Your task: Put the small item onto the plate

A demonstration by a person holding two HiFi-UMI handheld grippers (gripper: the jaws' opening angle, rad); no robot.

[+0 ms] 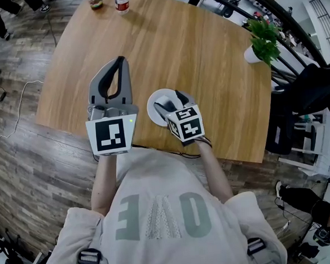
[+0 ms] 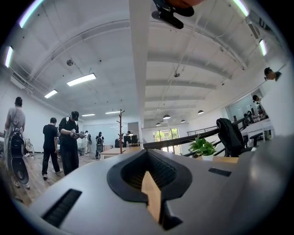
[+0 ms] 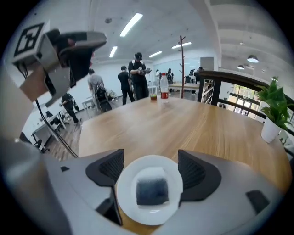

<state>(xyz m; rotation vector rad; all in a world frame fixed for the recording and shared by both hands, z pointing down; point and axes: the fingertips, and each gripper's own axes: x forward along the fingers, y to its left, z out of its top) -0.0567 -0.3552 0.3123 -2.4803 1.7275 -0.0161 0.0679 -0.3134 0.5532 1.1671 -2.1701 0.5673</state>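
One item (image 3: 153, 191) is lying on the one plate (image 3: 126, 204), low in the right gripper view. The right gripper (image 3: 149, 163) is holding its jaws wide on either side, gripping nothing. In lifting away, I judge, a jaw could be clipping the rim and tipping the plate (it looks light). Two grippers are showing; the left gripper (image 2: 148, 158) is sitting closed and empty.

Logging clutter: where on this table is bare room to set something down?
The middle of the table is bare, bordered by the plate at the near edge, bottle and cup at the far edge, potted plant far right. Crowded over the plate, which holds the small item under the right gripper, jaws open.
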